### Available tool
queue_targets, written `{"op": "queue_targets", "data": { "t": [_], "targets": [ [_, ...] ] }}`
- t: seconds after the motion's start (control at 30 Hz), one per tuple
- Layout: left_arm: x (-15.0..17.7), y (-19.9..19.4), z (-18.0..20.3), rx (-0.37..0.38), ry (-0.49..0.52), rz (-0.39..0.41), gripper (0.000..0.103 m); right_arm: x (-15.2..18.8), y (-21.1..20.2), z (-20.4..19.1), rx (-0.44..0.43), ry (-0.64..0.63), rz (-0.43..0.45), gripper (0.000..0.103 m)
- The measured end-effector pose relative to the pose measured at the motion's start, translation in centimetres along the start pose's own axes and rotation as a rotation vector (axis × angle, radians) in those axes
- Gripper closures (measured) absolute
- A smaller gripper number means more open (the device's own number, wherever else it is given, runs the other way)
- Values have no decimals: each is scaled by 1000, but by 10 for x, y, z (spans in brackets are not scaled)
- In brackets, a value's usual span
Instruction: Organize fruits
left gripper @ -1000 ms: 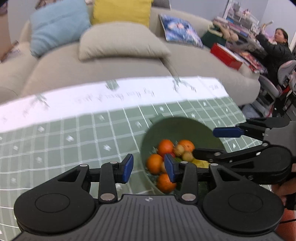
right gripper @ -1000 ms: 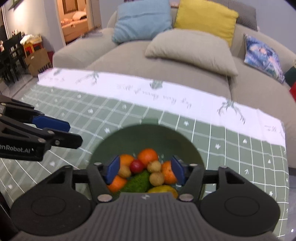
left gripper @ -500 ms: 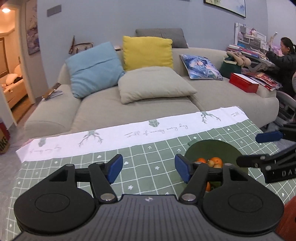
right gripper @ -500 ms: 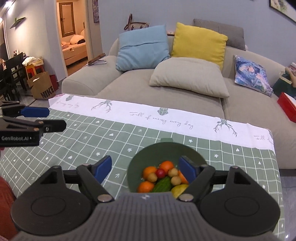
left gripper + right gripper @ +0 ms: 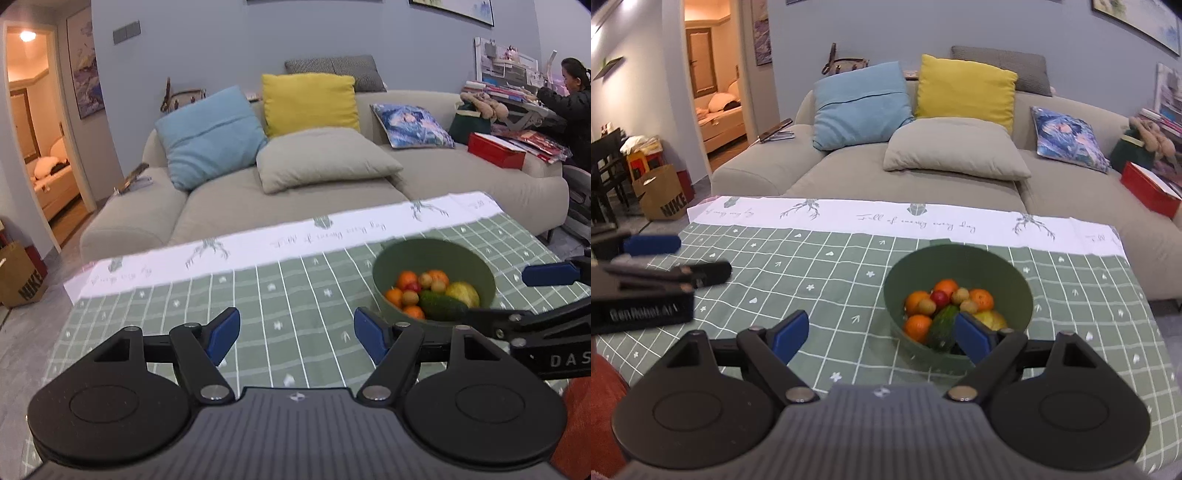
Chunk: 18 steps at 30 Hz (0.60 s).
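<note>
A green bowl (image 5: 1008,269) stands on the checked green tablecloth (image 5: 827,280). It holds several oranges (image 5: 918,326), small tan fruits, a red fruit (image 5: 939,297), a dark green cucumber (image 5: 942,326) and a yellow fruit (image 5: 991,319). The bowl also shows in the left wrist view (image 5: 461,254). My right gripper (image 5: 882,332) is open and empty, just in front of the bowl's left side. My left gripper (image 5: 295,334) is open and empty, to the left of the bowl. Each gripper shows at the edge of the other's view.
A beige sofa (image 5: 923,177) with blue, yellow and beige cushions runs along the table's far side. A red box (image 5: 495,149) lies on its right end. A person (image 5: 569,107) sits at a desk at the far right. A paper bag (image 5: 663,199) stands on the floor at the left.
Both grippers have pulled back and up from the bowl and opened wider. The views went from looking down into the bowl to looking across the table at the sofa.
</note>
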<state>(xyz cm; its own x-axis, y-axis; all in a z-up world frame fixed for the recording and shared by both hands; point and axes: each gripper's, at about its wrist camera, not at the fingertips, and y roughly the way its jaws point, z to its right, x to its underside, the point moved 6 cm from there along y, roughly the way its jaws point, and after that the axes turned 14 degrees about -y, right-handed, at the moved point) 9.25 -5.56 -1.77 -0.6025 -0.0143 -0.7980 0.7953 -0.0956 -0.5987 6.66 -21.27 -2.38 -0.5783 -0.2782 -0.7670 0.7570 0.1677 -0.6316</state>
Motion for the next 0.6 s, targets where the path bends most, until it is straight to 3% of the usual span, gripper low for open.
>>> {"op": "queue_targets", "data": {
  "t": [0.13, 0.37, 0.6],
  "targets": [
    [19, -1, -2, -23, -1, -21, 20, 11, -6, -10, 27, -1, 6, 21],
    [34, 4, -19, -65, -118, -74, 20, 23, -3, -15, 59, -12, -5, 15],
    [49, 5, -28, -85, -134, -124, 20, 31, 8, -24, 37, -23, -11, 14]
  ]
}}
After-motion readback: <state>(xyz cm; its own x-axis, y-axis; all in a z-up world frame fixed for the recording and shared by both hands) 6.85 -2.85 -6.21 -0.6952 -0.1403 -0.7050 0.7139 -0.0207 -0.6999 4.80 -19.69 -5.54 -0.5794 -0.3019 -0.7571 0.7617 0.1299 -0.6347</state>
